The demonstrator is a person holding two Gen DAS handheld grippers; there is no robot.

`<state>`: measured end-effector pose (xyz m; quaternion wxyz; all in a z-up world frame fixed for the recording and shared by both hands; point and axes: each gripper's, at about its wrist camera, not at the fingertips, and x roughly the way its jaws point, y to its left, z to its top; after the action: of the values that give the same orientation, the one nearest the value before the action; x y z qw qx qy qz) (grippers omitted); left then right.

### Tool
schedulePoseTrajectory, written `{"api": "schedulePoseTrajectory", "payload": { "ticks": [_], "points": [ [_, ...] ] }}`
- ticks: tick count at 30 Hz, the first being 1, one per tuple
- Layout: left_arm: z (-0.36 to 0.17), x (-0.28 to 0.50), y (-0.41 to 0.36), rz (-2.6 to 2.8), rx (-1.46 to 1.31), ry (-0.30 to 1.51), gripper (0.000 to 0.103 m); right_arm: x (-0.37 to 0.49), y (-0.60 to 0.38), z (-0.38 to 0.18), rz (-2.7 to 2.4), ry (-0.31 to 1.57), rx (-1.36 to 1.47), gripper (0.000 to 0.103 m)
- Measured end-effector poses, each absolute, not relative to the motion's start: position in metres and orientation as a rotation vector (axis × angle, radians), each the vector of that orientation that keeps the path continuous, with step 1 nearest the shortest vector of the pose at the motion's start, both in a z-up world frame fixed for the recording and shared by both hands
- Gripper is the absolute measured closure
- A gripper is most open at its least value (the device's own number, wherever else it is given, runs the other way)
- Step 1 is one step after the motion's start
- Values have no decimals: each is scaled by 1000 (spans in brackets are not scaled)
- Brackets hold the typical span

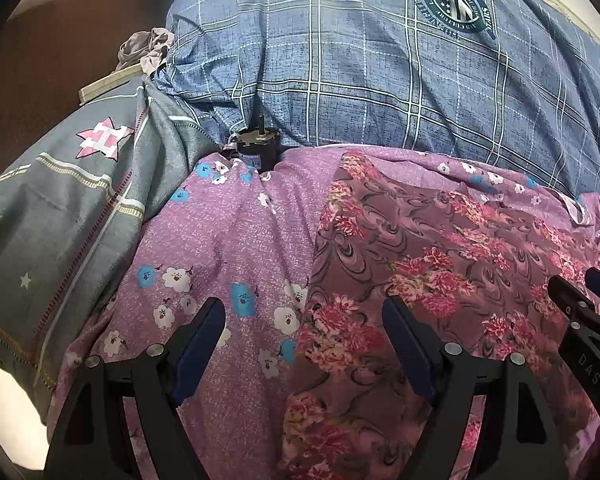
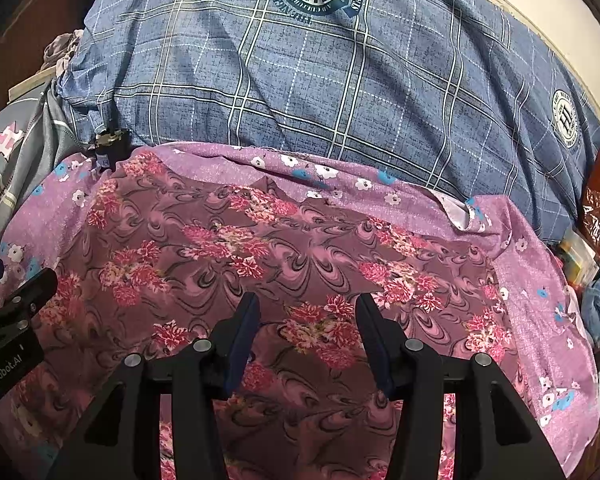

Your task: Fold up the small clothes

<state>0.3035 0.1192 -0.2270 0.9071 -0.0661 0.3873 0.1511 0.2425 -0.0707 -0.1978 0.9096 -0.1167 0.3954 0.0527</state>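
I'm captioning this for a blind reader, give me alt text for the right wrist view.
The right gripper hovers open over a dark pink flowered garment spread on a purple flowered sheet. A blue checked quilt lies behind, and the left gripper shows at the left edge.

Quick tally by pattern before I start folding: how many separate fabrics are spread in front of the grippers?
Dark floral garment: 1
Purple sheet with white and blue flowers: 1
Blue plaid quilt: 1
Grey star-print cloth: 1
Total: 4
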Motion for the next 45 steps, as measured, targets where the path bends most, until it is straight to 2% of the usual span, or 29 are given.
{"api": "schedulePoseTrajectory", "payload": {
  "ticks": [32,38,42,44,45],
  "points": [
    [-217,284,105,305,-121,774,22,229,-95,-192,101,804,-235,51],
    [-213,252,121,301,-206,799,22,224,-139,-204,232,901,-76,51],
    [-224,230,130,294,-273,859,23,216,-171,-218,268,947,-2,51],
    [-230,225,134,289,-306,885,27,211,-187,-228,272,979,24,51],
    [-236,225,134,284,-318,907,33,211,-191,-233,268,997,27,51]
  ]
}}
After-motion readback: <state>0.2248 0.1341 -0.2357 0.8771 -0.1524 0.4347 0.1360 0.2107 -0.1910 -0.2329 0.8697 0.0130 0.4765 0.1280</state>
